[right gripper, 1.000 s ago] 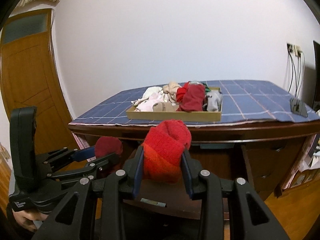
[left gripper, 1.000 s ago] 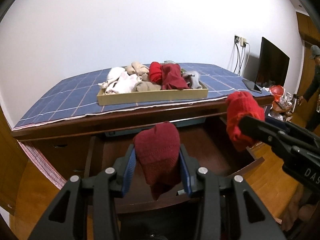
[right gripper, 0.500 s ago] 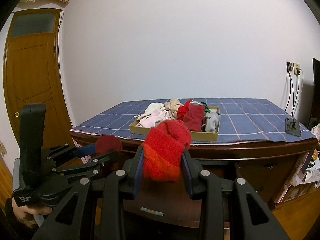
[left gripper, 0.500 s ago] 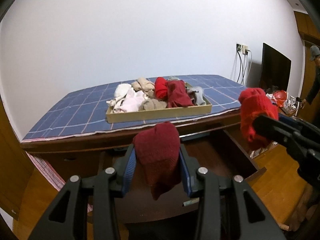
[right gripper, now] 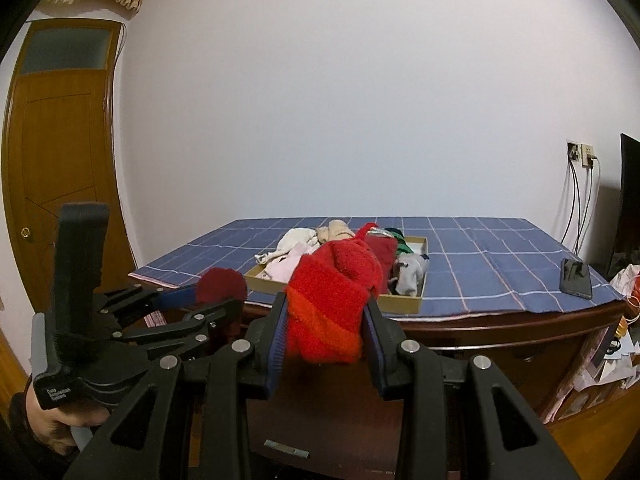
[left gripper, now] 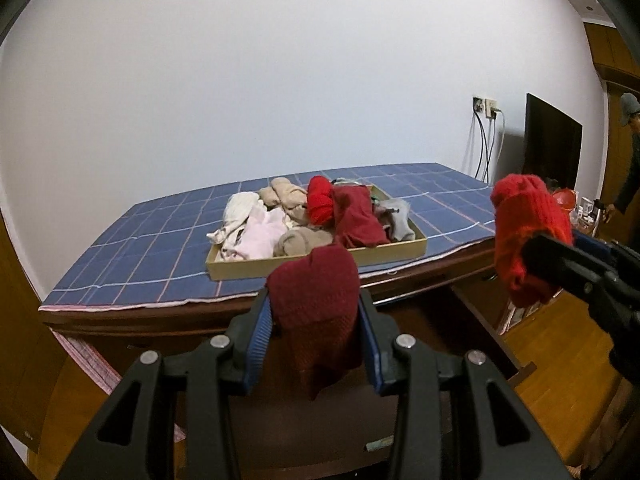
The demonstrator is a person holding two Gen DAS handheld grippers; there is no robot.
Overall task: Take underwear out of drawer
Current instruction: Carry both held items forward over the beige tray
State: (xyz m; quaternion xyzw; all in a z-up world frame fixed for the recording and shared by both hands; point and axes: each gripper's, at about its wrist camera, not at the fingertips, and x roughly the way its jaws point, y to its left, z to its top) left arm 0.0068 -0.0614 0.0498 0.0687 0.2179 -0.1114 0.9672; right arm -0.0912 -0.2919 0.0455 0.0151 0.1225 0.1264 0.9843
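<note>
My left gripper [left gripper: 316,320] is shut on a dark red knit garment [left gripper: 316,304] and holds it in the air above the open wooden drawer [left gripper: 492,340]. My right gripper [right gripper: 326,328] is shut on a bright red and orange garment [right gripper: 332,300], also held above the drawer [right gripper: 320,420]. Each gripper shows in the other's view: the right one [left gripper: 532,248] at the right, the left one [right gripper: 222,292] at the left. A shallow cardboard tray [left gripper: 320,262] full of mixed underwear and socks sits on the desk's blue checked cloth [left gripper: 160,248], ahead of both grippers.
A black phone [right gripper: 576,278] lies on the cloth at the right. A dark TV screen [left gripper: 552,144] and wall cables [left gripper: 484,140] stand at the right. A wooden door [right gripper: 60,160] is at the left. A person [left gripper: 632,152] stands at the far right.
Both grippers have risen with their garments, so the desk top and tray now sit lower and closer in view. The grips have not changed.
</note>
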